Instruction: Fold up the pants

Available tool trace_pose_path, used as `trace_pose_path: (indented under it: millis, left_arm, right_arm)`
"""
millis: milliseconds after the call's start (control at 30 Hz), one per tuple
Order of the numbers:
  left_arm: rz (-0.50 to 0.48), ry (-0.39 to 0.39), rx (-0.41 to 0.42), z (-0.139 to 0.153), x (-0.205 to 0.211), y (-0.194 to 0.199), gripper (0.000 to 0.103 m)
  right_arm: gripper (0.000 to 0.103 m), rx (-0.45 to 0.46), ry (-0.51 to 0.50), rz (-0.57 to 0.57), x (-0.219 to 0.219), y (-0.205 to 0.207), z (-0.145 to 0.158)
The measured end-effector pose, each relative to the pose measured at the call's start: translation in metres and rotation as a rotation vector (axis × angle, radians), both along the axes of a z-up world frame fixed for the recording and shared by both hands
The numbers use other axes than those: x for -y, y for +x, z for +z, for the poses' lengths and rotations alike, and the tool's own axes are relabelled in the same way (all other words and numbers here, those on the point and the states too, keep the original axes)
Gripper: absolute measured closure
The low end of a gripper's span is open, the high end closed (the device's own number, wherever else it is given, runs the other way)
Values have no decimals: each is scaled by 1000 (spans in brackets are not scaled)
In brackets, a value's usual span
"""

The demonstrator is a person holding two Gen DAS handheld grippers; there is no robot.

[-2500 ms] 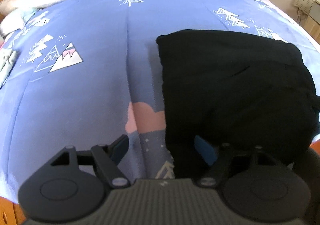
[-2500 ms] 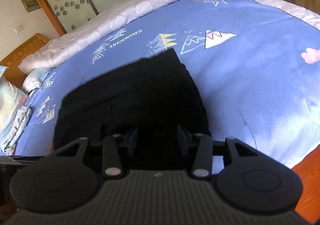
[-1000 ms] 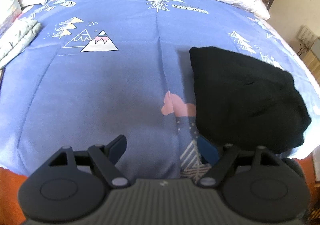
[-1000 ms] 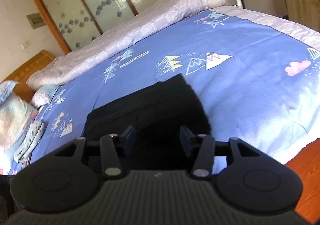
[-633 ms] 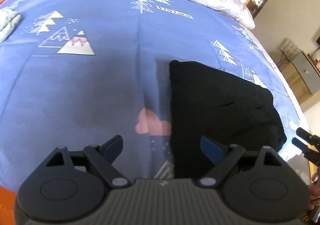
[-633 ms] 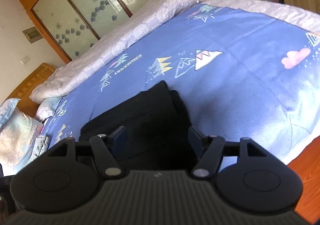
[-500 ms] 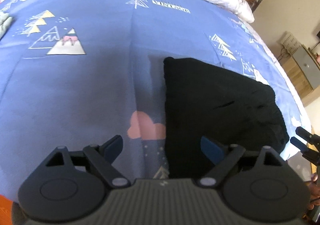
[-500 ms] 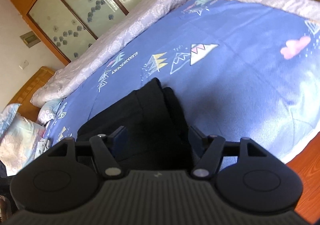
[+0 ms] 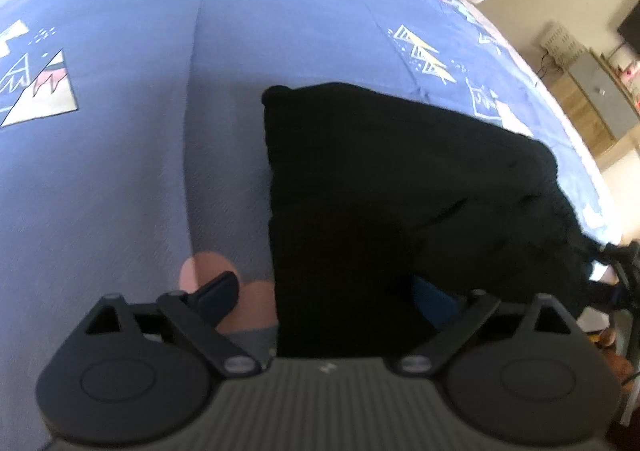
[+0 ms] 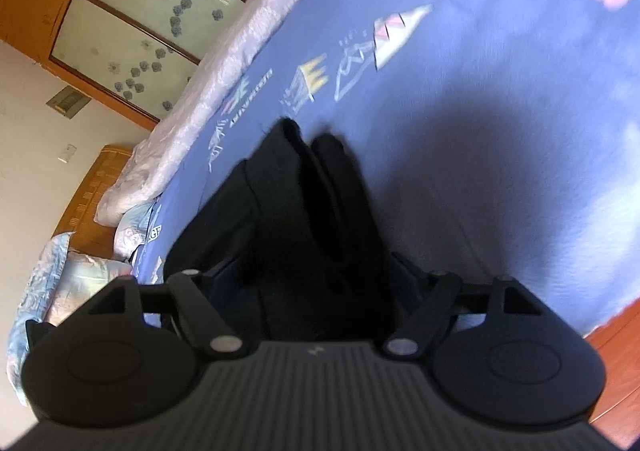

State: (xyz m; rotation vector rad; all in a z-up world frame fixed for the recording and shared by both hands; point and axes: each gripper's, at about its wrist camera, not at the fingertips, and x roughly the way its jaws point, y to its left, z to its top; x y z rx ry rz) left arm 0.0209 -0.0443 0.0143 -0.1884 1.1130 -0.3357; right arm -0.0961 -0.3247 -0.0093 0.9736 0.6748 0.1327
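The black pants [image 9: 400, 187], already folded into a compact bundle, are seen lying on the blue printed bedspread [image 9: 120, 179], close to the near edge of the bed and well apart from the white quilt [image 10: 224, 75] bunched along the far side. One landmark is used throughout: the pink cloud print [image 9: 212, 271] on the bedspread. In the left wrist view the bundle's left edge is set just to the right of that cloud, and its long axis is run from that edge rightward and away, toward the bed's corner.

The left gripper [image 9: 332, 295] is pointed steeply down over the near left corner of the bundle; one finger is placed over the cloud print, off the cloth, and the other over the black fabric, so the bundle's left edge is straddled. Its jaws are opening, spread wide, and nothing is pinched between them.

The right gripper [image 10: 308, 275] is held lower-angled and rolled, aimed along the layered folds at the bundle's end farther from the cloud. Its jaws are opening too; cloth is seen between the fingers, but no pinch can be made out.

The left is judged nearer the cloud-side edge, the right nearer the opposite end
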Motion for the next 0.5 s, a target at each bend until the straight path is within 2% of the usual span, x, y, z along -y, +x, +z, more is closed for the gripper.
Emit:
trace_pose_path:
  millis: [100,200,233,267,367,400,433,467,500]
  left_arm:
    - [-16,17,27,-2,6,-2,0]
    - [-40,0,36,0,10,-4,7]
    - [-50,-11,38,2,10,-6,17]
    - [-66,-33,32,4,11,-6,32]
    - [-78,-52,42,8,12,-9,54]
    - [-77,-48,54,10,11,-11,58]
    - [-69,-48,63,12,9,-13,67]
    - [-57,-52,73,16,5,-13,75]
    - [-45,-66,83,20,0,-15,77]
  right_arm:
    - [16,21,-40,-10,-6,-2,6]
    - [13,34,-64,-9,-10,-5,8]
    - [13,34,-72,-4,-11,-6,9]
    - [13,31,-80,3,-12,-6,10]
    - [15,11,-96,54,-21,-5,16]
    - [20,2,-105,81,-28,-4,19]
    - [27,-5,-127,108,-36,-3,24]
    - [41,-10,-145,126,-42,-4,28]
    - [45,-3,-174,125,-49,-6,33]
